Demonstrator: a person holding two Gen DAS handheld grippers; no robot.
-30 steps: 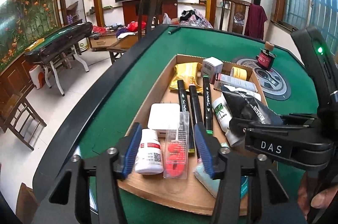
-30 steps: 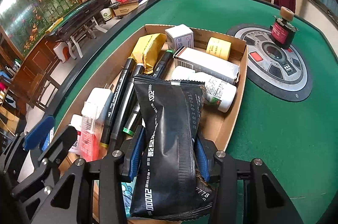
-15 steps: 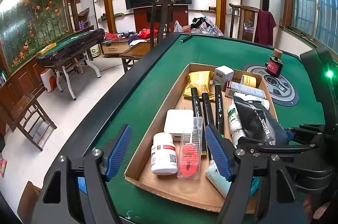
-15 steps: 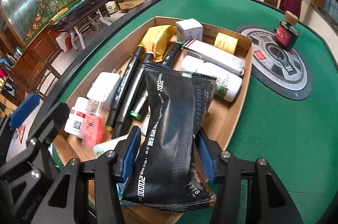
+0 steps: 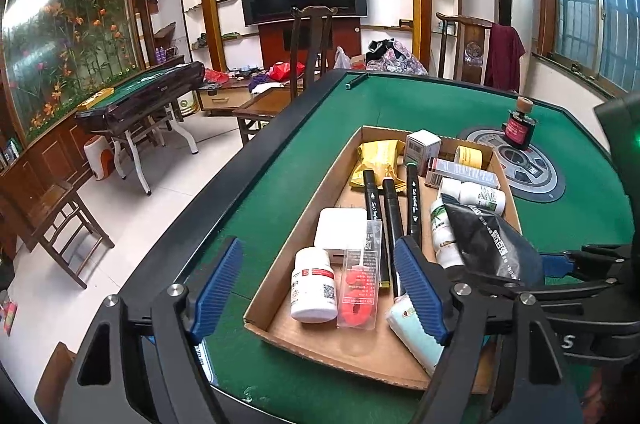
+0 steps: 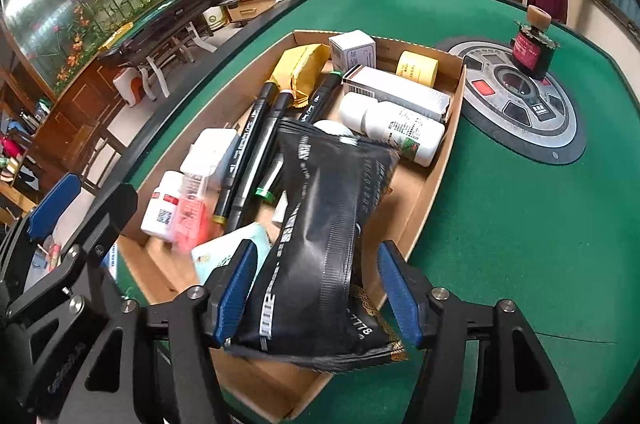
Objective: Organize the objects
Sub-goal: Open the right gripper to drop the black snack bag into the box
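Note:
A cardboard tray (image 5: 308, 200) on the green table holds a white pill bottle (image 5: 314, 284), a clear pack with a red item (image 5: 360, 284), black markers (image 5: 390, 208), a white charger (image 5: 340, 228) and a yellow packet (image 5: 376, 160). My left gripper (image 5: 318, 290) hovers over the tray's near corner. Its jaws are opening, and nothing touches the pads. A black pouch (image 6: 320, 224) lies on the tray's contents between the fingers of my right gripper (image 6: 316, 288). Those jaws are opening too, and a gap shows at the right pad.
A dark red bottle with a cork (image 6: 532, 48) stands on the round console (image 6: 520, 112) in the table's middle. White bottles (image 6: 400, 128) and small boxes (image 6: 352, 50) fill the tray's far end. The table's black rim (image 5: 224, 192) runs along the left, with floor and chairs beyond.
Both grippers have spread their jaws and drawn back a little from the tray. The bottle and clear pack stay in the tray; the pouch is no longer clamped.

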